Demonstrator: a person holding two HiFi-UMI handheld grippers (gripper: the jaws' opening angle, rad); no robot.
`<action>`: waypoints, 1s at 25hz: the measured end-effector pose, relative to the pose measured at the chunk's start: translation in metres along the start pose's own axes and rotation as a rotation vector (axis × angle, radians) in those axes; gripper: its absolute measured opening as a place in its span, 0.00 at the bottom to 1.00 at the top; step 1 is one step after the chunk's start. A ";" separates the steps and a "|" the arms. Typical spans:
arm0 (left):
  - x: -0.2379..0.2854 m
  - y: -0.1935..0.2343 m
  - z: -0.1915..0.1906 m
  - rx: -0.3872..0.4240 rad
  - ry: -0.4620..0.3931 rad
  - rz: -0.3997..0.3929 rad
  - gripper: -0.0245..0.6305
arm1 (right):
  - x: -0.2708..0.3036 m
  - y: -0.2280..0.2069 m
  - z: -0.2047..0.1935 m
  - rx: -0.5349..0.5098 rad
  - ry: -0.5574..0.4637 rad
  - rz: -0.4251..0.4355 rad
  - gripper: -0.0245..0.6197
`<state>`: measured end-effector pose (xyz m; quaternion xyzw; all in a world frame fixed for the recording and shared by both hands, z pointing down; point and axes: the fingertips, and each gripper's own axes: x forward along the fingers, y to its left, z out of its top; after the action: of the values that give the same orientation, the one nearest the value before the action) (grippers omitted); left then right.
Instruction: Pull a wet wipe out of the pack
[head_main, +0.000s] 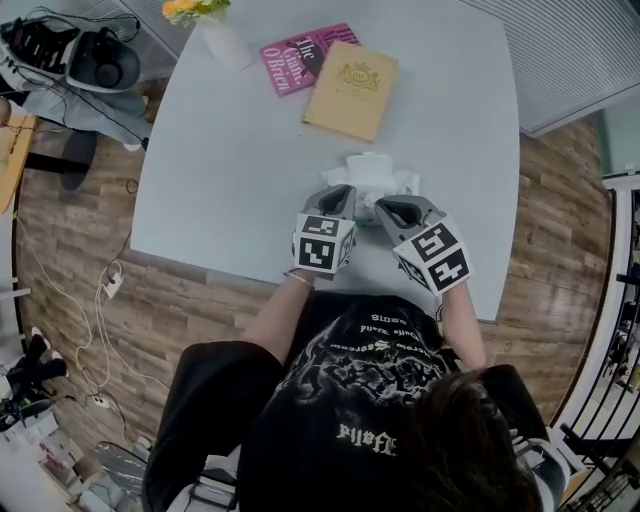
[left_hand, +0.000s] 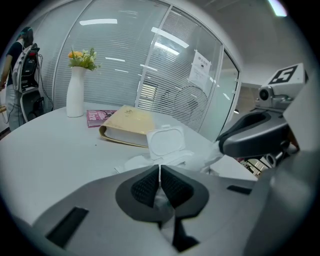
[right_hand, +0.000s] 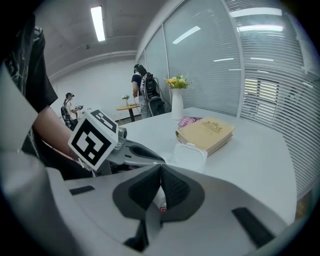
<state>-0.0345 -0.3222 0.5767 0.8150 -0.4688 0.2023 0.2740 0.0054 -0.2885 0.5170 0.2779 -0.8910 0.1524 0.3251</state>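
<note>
White soft wet-wipe pack (head_main: 372, 172), lid open, just nearer me than the tan hardcover book (head_main: 352, 90). My right gripper (right_hand: 161, 172) clamps its edge; my left gripper (left_hand: 160, 170) pinches the thin white wipe (left_hand: 161, 200) — best drawn slowly, pack pinned.

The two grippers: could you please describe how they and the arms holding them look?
Both the left gripper and right gripper have pale grey shells with two dark, ribbed pads. Each carries a cube of black-and-white square markers. The person wears a black short-sleeved T-shirt with pale print.
</note>
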 end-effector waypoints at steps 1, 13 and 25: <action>0.000 0.000 0.000 0.000 -0.001 0.002 0.05 | -0.003 0.000 0.002 0.010 -0.017 -0.002 0.04; -0.004 0.002 0.001 -0.022 -0.012 0.027 0.05 | -0.036 -0.006 0.021 0.127 -0.216 -0.065 0.04; -0.048 -0.010 0.035 -0.085 -0.191 -0.018 0.05 | -0.098 -0.026 0.026 0.267 -0.420 -0.192 0.04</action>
<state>-0.0458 -0.3091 0.5188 0.8226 -0.4934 0.1010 0.2640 0.0698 -0.2825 0.4351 0.4271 -0.8805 0.1760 0.1064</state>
